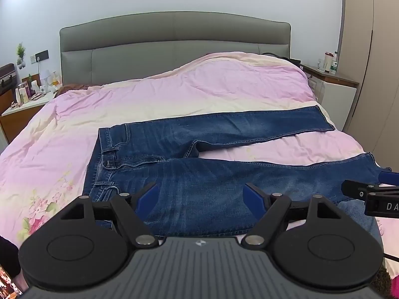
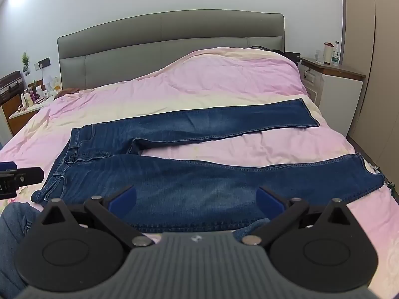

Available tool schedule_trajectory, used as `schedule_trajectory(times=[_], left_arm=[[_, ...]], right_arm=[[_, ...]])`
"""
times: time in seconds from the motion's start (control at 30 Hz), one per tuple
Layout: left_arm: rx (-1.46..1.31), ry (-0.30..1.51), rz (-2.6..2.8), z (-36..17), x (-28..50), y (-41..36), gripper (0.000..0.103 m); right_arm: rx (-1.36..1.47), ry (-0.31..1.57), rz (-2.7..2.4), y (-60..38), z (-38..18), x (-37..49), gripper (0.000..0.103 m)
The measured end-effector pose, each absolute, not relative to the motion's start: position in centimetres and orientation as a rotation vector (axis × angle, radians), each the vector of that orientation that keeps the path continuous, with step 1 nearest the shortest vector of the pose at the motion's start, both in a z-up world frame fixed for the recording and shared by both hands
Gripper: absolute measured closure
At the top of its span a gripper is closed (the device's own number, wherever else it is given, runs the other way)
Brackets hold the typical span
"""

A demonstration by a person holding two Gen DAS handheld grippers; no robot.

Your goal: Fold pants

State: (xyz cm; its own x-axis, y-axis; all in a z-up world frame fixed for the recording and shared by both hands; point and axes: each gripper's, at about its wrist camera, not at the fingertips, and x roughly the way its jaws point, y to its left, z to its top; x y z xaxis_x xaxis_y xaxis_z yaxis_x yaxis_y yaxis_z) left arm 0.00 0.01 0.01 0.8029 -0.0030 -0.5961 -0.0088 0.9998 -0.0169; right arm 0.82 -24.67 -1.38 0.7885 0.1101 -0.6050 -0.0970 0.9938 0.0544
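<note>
Nearest in the left wrist view, the left gripper (image 1: 200,195) hangs over the near leg of the jeans (image 1: 199,164), its blue pads spread wide with nothing between them. At 3 o'clock of that view the right gripper (image 1: 381,177) shows only as a black finger and a sliver of blue pad, beside the hem of the near leg. In the right wrist view the right gripper (image 2: 195,198) is equally wide and holds nothing, poised above the thigh part of the same leg. At 9 o'clock there, the left gripper (image 2: 22,175) pokes in as a dark finger close to the waistband. A denim-clad knee of the person (image 2: 15,224) sits at 8 o'clock, just under that finger.

The jeans lie flat and unfolded on the pink bedspread (image 2: 224,82), waistband toward 9 o'clock and both legs running toward 3 o'clock. The legs spread apart in a V, with a strip of bedspread showing between them. The far leg ends near the right edge of the bed.

Beyond the jeans the bedspread rises in a rumpled mound at 1 o'clock. Behind it stands the grey padded headboard (image 2: 169,37). A nightstand (image 2: 334,74) with bottles stands at 2 o'clock, and a cluttered table (image 2: 27,107) at 10 o'clock.
</note>
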Motion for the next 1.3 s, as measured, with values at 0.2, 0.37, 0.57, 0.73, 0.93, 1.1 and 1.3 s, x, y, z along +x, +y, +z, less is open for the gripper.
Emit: schedule_trajectory(times=[0.2, 0.37, 0.57, 0.73, 0.93, 1.1, 1.3], left_arm=[[-0.022, 0.642, -0.003, 0.0, 0.0, 0.0, 0.013], [-0.025, 0.643, -0.003, 0.0, 0.0, 0.0, 0.013], [-0.027, 0.644, -0.003, 0.0, 0.0, 0.0, 0.013], [-0.028, 0.645, -0.003, 0.0, 0.0, 0.0, 0.013], [-0.027, 0.643, -0.007, -0.3, -0.6, 0.5, 0.013], [-0.029, 0.640, -0.007, -0.2, -0.6, 0.5, 0.013], [-0.041, 0.632, -0.009, 0.2, -0.9, 0.3, 0.013]], right_arm=[[0.032, 0.655, 0.117, -24.5, -1.3, 0.7, 0.005], [0.030, 0.657, 0.118, -25.2, -1.8, 0.9, 0.005], [0.028, 0.661, 0.114, -25.1, -1.6, 1.0, 0.005], [0.024, 0.656, 0.109, -24.7, -1.3, 0.6, 0.005], [0.025, 0.652, 0.110, -24.8, -1.1, 0.4, 0.005], [0.025, 0.644, 0.110, -25.1, -0.7, 0.1, 0.005], [0.023, 0.632, 0.108, -24.9, -0.6, -0.4, 0.005]])
